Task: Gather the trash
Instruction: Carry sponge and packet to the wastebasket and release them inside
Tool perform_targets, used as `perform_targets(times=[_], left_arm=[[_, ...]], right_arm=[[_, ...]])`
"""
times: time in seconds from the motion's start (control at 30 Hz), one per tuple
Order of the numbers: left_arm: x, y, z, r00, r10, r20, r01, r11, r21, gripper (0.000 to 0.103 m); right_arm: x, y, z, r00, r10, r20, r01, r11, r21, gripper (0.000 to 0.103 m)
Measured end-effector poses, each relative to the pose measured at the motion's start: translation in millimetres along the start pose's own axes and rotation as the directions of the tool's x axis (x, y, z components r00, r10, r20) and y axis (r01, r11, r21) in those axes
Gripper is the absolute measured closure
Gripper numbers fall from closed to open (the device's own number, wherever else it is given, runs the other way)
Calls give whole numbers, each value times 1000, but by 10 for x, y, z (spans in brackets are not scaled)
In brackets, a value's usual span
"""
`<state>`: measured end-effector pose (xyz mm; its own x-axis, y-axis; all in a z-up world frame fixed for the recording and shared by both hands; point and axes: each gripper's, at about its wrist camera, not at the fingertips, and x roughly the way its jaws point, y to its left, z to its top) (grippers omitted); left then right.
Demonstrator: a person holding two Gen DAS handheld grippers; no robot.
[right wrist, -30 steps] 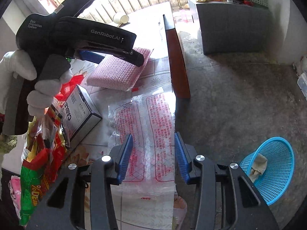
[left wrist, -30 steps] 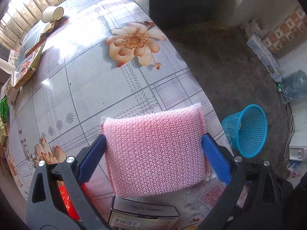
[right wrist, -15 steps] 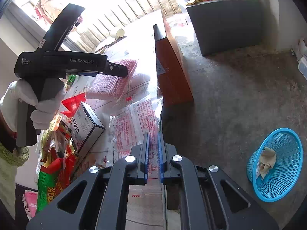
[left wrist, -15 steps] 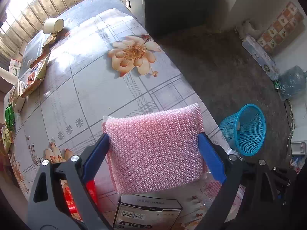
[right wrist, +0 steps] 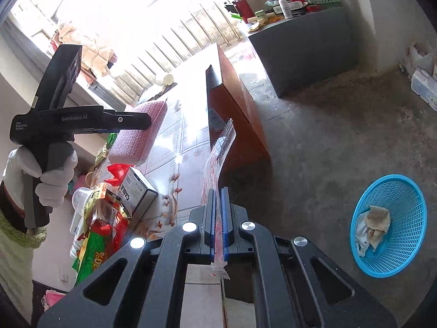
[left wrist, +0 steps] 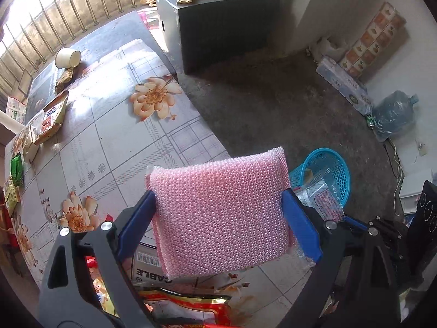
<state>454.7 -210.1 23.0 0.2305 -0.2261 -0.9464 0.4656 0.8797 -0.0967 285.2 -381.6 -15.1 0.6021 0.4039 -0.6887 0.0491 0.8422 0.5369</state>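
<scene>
A pink bubble-wrap pad [left wrist: 221, 218] hangs above the flower-print table [left wrist: 109, 136], with my left gripper [left wrist: 217, 193] shut on it, a blue pad on each side edge. From the right wrist view the same pad [right wrist: 139, 139] is clear of the tabletop. My right gripper [right wrist: 217, 191] is shut on a clear plastic wrapper with red print [right wrist: 218, 153], which stands up edge-on from between the pads past the table's edge. The wrapper [left wrist: 325, 196] also shows beside the left fingers. A blue mesh basket [right wrist: 404, 213] stands on the floor to the right, holding a crumpled cloth scrap [right wrist: 374, 224].
A box marked CABLE [right wrist: 136, 191] and red and green snack bags [left wrist: 191, 309] lie at the near table end. A tipped white cup [left wrist: 67, 57] and several packets [left wrist: 52, 120] are at the far left. A grey cabinet [left wrist: 224, 27] and a water jug [left wrist: 393, 114] border the floor.
My left gripper has lifted the pink pad off the table. My right gripper's jaws closed on the clear wrapper and raised it from lying flat to standing on edge.
</scene>
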Motion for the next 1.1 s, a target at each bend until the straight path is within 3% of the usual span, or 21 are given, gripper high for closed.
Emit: perform_targets(times=[0.27,0.53,0.67,0.8,1.0,1.1], left_arm=[[281,-1383,-14,994,-95,-56,101,987,125,15],[1296,-2853,-74,972,-121,-199,164,962,216,14],[1743,-3200,-149,959,-139,-247,195,956,218,14],[2143,-3364,-190,961,-109,-253,168,960,225,13],[2582,-3411,-235,940,-129,-316,183,972,148,11],[2655,-3423,-243,937,-141,-318,189,974,126,11]], right_arm=[[-782,-1187,-275,986,-143,88,121,969,218,99],[-840,-2369,-655,969,-240,65,188,877,442,99],[-775,-2761,-812,965,-258,54,194,833,518,99],[-759,-3046,-932,965,-257,52,183,802,569,99],[-764,-3270,-1094,965,-259,38,186,781,596,99],[-757,-3304,-1172,966,-259,26,192,777,600,99]])
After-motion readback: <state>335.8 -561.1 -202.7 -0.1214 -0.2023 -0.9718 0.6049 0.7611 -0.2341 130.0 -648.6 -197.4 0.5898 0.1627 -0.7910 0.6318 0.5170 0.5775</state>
